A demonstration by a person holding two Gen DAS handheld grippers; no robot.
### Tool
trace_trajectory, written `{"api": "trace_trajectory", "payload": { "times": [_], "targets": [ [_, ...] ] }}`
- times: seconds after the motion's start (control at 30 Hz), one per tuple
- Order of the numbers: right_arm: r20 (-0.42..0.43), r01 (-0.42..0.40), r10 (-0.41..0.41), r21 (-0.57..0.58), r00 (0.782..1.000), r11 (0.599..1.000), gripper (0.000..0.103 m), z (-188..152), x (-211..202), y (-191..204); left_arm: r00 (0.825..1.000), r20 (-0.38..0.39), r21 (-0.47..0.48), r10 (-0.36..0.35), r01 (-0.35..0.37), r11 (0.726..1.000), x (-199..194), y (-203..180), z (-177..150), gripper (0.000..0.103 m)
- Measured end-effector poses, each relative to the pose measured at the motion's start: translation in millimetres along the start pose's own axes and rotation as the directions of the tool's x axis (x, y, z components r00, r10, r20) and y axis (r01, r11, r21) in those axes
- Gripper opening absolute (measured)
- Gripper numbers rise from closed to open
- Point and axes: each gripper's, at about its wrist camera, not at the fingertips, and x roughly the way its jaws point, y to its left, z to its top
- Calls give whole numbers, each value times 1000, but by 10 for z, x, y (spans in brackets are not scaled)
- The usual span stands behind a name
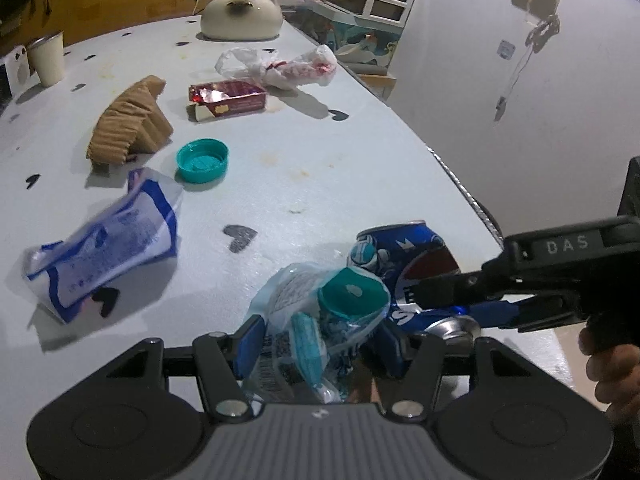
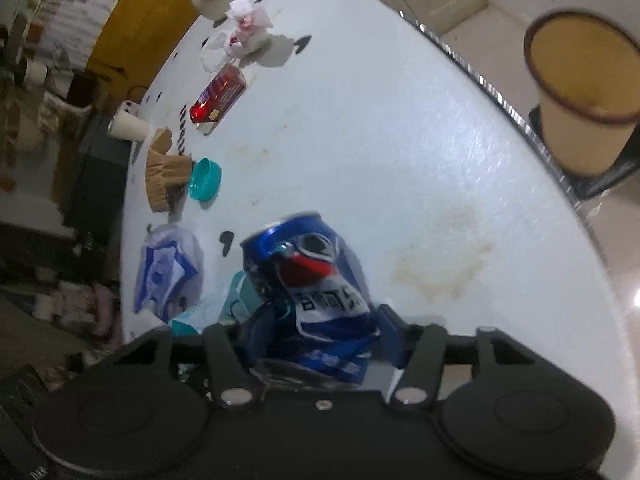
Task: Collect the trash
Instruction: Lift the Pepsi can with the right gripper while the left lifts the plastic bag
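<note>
While the right gripper (image 2: 316, 344) is clamping the crushed blue Pepsi can (image 2: 316, 276) at lower centre of its view, the left gripper (image 1: 320, 340) is squeezing a crumpled clear plastic bottle with teal cap (image 1: 316, 312) just beside it. Thin plastic is probably slipping risk; the two loads are touching and could snag. Tan round bin (image 2: 580, 96) is sitting upper right, off the stained white table (image 2: 400, 140), more litter upper left.
</note>
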Motion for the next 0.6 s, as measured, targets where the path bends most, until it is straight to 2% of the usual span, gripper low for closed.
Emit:
{"api": "trace_trajectory", "payload": {
  "times": [0.1, 0.13, 0.27, 0.4, 0.5, 0.57, 0.6],
  "targets": [
    [-16, -62, 63, 2, 998, 998, 47, 35, 54, -24, 1000, 0, 4, 9, -9, 1000, 6, 40, 25, 60],
    [-28, -94, 94, 6, 995, 996, 47, 47, 68, -27, 1000, 1, 5, 13, -13, 1000, 7, 57, 33, 60],
    [-54, -135, 133, -25, 990, 991, 47, 103, 66, 47, 1000, -1, 18, 0, 0, 1000, 24, 97, 55, 60],
    [-70, -59, 55, -45, 996, 997, 48, 171, 175, 150, 1000, 2, 50, 0, 0, 999, 39, 68, 61, 59],
    [-53, -44, 41, -61, 998, 997, 48, 212, 236, 210, 1000, 2, 35, -4, 4, 999, 45, 109, 62, 59],
    [-49, -21, 17, -83, 999, 996, 42, 227, 273, 264, 1000, 3, 35, -4, 3, 999, 40, 117, 60, 58],
    [-46, 8, -13, -105, 999, 994, 36, 228, 285, 296, 1000, 4, 32, -3, 3, 999, 35, 123, 58, 58]
  ]
}}
